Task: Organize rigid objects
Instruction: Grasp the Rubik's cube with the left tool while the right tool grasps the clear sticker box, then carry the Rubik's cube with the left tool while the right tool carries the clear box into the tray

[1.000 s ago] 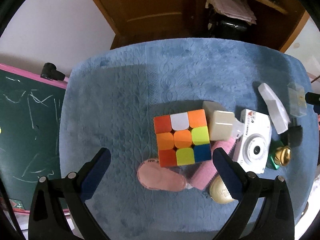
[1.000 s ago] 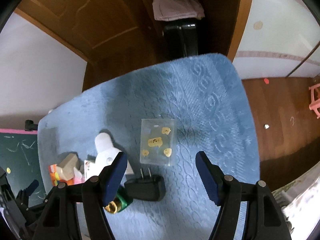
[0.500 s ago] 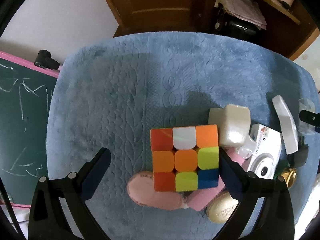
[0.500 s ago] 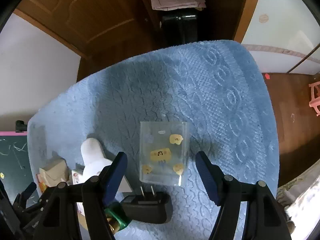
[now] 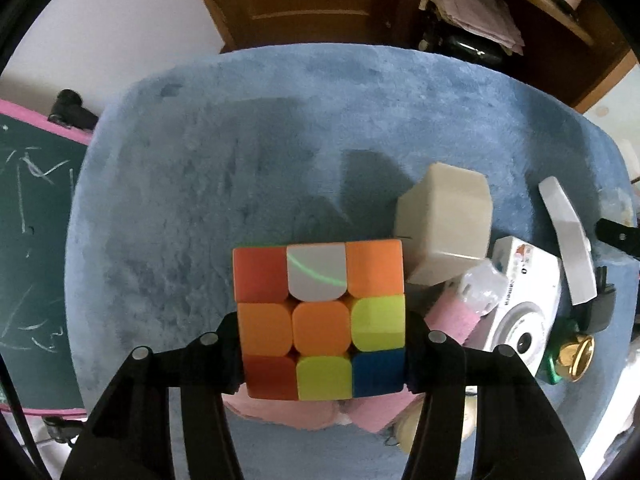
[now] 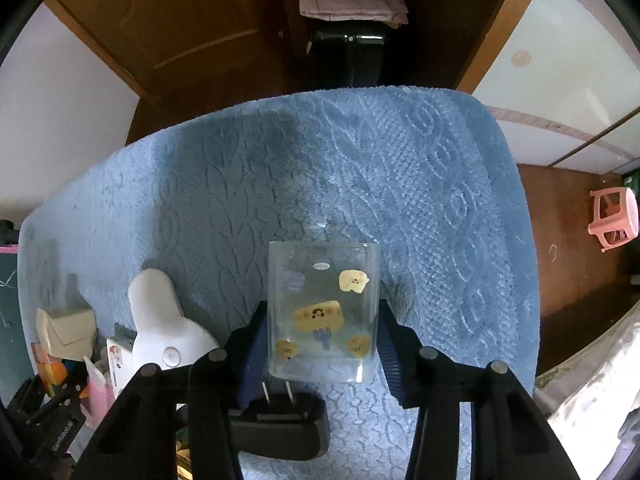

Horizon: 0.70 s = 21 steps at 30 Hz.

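Note:
My left gripper [image 5: 322, 354] is shut on a multicoloured puzzle cube [image 5: 320, 318], its fingers pressed against the cube's left and right sides. The cube sits over a pink oval pad [image 5: 288, 410] on the blue blanket [image 5: 200, 200]. My right gripper [image 6: 322, 354] is shut on a clear plastic box [image 6: 322, 312] with yellow cartoon stickers; its blue pads [image 6: 254, 354] touch both sides. A black plug adapter [image 6: 280, 426] lies just below the box.
Right of the cube lie a beige box [image 5: 444, 232], a white toy camera [image 5: 524, 312], a pink brush [image 5: 452, 320], a white curved object [image 5: 564, 236] and a gold-green bottle [image 5: 568, 360]. A chalkboard [image 5: 32, 260] stands left. A wooden cabinet [image 6: 200, 32] is behind.
Both grippers moved forward and down and closed: the left now clamps the puzzle cube, the right now clamps the clear sticker box.

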Tool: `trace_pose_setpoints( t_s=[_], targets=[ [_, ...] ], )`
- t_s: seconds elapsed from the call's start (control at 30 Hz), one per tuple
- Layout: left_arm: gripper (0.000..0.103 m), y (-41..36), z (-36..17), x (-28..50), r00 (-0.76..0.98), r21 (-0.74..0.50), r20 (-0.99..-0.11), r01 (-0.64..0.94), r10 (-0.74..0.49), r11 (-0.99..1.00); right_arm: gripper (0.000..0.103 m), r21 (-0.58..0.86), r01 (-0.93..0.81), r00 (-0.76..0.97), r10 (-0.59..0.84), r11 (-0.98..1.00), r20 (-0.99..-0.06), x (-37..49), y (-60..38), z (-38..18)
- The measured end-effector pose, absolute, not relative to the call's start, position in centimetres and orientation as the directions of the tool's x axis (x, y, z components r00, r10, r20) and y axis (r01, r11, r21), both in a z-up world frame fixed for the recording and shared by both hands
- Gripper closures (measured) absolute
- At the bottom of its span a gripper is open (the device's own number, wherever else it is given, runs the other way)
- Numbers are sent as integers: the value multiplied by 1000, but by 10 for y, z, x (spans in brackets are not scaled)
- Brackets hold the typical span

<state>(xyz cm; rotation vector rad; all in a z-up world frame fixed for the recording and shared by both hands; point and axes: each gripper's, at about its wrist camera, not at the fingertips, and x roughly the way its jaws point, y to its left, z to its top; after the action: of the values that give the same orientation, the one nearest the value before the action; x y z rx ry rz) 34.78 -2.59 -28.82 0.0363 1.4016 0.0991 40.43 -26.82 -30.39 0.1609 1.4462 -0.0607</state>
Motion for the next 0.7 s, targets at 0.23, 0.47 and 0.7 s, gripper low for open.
trace_pose_setpoints(
  t_s=[0.23,0.47,0.7],
  targets=[
    [44,-1,-256,333,213,58,-974,-97,78,994,54,125,133,197,97,983,-976,388,-273,-269],
    [44,5,-201,303,282,41,-958,-54,55,998,54,174,133,254,136,976,-958,361,-281,-226],
    [44,6,-135,250,369,12,-929,39,-4,999,53,211,108,322,167,971,-932,306,-274,-174]
  ],
)
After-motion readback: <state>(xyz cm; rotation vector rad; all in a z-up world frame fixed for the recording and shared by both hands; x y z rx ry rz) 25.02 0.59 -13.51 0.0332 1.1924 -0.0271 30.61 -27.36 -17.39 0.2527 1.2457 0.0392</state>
